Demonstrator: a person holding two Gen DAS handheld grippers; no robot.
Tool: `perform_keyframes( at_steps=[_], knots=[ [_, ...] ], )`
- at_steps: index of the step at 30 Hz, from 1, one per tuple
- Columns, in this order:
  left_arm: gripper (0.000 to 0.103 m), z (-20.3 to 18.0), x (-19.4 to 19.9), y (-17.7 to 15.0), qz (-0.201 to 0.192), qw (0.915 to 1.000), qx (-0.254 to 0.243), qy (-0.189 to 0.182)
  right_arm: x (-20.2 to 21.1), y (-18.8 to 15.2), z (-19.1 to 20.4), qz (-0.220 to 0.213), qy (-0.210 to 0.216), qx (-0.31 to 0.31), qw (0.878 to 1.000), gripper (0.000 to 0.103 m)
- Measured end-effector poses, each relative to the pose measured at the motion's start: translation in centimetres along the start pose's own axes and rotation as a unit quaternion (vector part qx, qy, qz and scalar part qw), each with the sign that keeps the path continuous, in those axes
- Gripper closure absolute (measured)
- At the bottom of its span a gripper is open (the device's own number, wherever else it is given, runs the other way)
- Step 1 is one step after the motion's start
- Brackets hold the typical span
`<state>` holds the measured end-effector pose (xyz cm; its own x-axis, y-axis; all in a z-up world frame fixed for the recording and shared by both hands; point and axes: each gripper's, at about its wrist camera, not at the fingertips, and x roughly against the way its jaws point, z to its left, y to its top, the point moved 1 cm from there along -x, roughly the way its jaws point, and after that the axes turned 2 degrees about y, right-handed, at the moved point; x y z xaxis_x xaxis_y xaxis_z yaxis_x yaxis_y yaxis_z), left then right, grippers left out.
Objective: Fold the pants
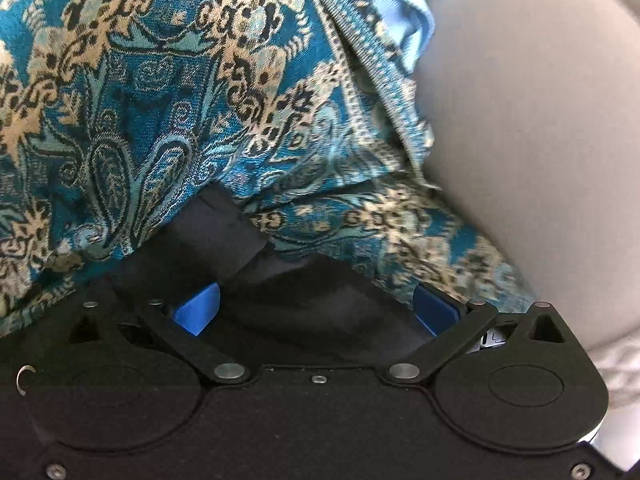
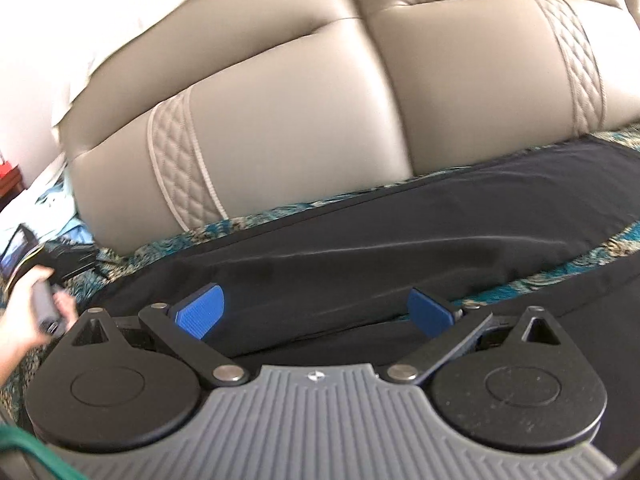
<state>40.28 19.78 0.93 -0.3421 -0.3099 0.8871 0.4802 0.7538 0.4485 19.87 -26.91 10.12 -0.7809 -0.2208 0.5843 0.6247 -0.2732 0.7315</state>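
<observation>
Both grippers stand wide, holding nothing — the left gripper (image 1: 312, 304) and right gripper (image 2: 316, 312) each straddle the black pants (image 2: 400, 216) lying on the patterned teal cover (image 1: 160, 100) against the sofa back (image 2: 280, 120). Closing too shallow could catch only one layer — or snag the cover too.

Lying between and ahead of the right gripper's (image 2: 316, 314) spread jaws: black cloth pants (image 2: 400, 216), resting on a teal paisley-woven blanket (image 2: 624, 236), beige padded leather cushions (image 2: 300, 120) beyond.

Black gripper (image 2: 316, 312), blue ribbed fingers (image 2: 200, 314), grey ridged housing.
</observation>
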Motion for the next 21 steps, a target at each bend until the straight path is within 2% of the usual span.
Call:
perform_keyframes(
  at_steps=[3, 4, 6, 7, 8, 9, 10, 12, 15, 18, 21],
  knots=[
    [0.000, -2.6, -0.9, -0.7, 0.008, 0.9963, -0.048, 0.070, -0.6, -0.6, 0.9, 0.010, 0.007, 0.012, 1.000, 0.000],
    [0.001, -2.9, -0.9, -0.9, 0.002, 0.9956, -0.051, 0.078, -0.8, -0.6, 1.1, 0.012, 0.007, 0.015, 1.000, 0.000],
    [0.017, -2.7, -0.4, -1.4, -0.005, 0.9970, -0.028, 0.072, -0.9, -0.8, 1.4, 0.014, 0.007, 0.021, 1.000, 0.000],
    [0.040, -2.6, 0.2, -1.7, -0.012, 0.9978, -0.025, 0.061, -1.0, -0.8, 1.6, 0.014, 0.006, 0.025, 1.000, 0.000],
    [0.071, -2.5, 0.7, -1.9, -0.018, 0.9981, -0.029, 0.052, -1.1, -0.8, 1.8, 0.013, 0.004, 0.028, 1.000, 0.000],
    [0.083, -2.3, 1.4, -2.1, -0.020, 0.9980, -0.036, 0.048, -1.1, -0.9, 1.9, 0.013, 0.003, 0.029, 0.999, 0.000],
    [0.091, -2.0, 2.1, -2.4, -0.018, 0.9978, -0.042, 0.047, -1.1, -0.9, 2.0, 0.012, 0.005, 0.030, 0.999, 0.000],
    [0.096, -1.1, 3.3, -3.0, -0.022, 0.9981, -0.051, 0.026, -1.0, -0.9, 2.0, 0.011, 0.010, 0.028, 0.999, 0.000],
    [0.097, 0.7, 5.6, -3.9, -0.044, 0.9968, -0.065, -0.017, -0.7, -1.1, 2.0, 0.010, 0.016, 0.025, 1.000, 0.000],
    [0.097, 3.0, 8.0, -5.1, -0.069, 0.9926, -0.078, -0.063, -0.6, -1.5, 2.3, 0.005, 0.010, 0.034, 0.999, 0.000],
    [0.098, 6.0, 11.1, -6.4, -0.096, 0.9861, -0.095, -0.097, -0.7, -2.1, 2.3, 0.014, 0.024, 0.028, 0.999, 0.000]
  ],
)
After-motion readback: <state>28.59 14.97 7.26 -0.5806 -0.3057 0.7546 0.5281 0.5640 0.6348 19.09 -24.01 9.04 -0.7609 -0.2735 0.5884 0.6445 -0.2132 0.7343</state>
